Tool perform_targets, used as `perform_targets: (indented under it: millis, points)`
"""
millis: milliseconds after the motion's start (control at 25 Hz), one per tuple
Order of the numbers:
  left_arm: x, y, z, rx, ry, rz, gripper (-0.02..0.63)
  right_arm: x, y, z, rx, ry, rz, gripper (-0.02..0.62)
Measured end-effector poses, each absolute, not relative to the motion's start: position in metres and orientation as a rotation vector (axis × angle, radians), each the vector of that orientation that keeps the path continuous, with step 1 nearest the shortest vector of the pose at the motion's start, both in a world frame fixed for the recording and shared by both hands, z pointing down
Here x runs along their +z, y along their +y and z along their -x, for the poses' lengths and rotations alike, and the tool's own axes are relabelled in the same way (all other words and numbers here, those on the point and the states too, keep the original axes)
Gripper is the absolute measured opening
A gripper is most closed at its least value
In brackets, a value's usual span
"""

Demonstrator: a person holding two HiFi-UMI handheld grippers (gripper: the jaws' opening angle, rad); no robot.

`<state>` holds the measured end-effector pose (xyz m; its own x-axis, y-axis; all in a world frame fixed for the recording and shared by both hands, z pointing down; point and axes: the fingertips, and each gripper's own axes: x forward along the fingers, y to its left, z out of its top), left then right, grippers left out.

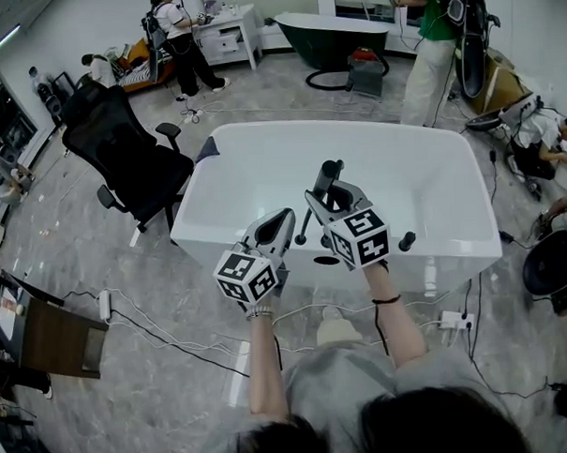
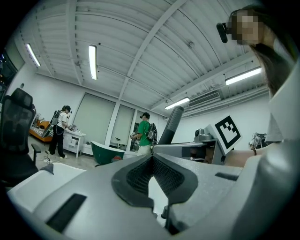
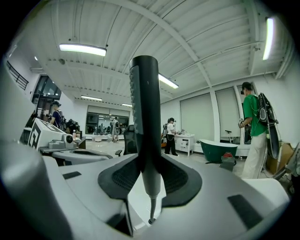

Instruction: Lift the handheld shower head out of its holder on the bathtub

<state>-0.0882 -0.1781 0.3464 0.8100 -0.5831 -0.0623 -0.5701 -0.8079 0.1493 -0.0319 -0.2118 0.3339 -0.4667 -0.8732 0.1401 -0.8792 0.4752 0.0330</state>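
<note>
The shower head [image 1: 329, 175] is a dark grey wand that stands upright over the near rim of the white bathtub [image 1: 432, 191]. My right gripper [image 1: 326, 202] is shut on its handle. In the right gripper view the wand [image 3: 145, 112] rises between the pads and its thin hose [image 3: 151, 206] drops below them. Black fittings [image 1: 407, 241] and an oval hole [image 1: 327, 260] sit on the rim beneath. My left gripper [image 1: 280, 217] hovers just left of the right one, jaws shut and empty. The left gripper view has its pads [image 2: 140, 176] meeting, and the wand [image 2: 171, 124] beyond.
A black office chair [image 1: 121, 148] stands left of the tub. Cables and a power strip [image 1: 105, 305] lie on the floor in front. A dark green tub [image 1: 336, 35] and a person in green [image 1: 432, 45] are at the back; another person [image 1: 183, 37] stands back left.
</note>
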Motion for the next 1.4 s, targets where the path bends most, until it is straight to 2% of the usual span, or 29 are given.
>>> perform_targets:
  millis: [800,1400]
  points:
    - [0.301,-0.175,0.08,-0.203,-0.874,-2.985,0.005,0.292,-0.199,0.021,0.014,-2.608,-1.62,0.132]
    - [0.301,-0.178,0.072,-0.209,-0.847,-2.991,0.005,0.293,-0.202,0.012,0.022,-2.602,-1.654,0.132]
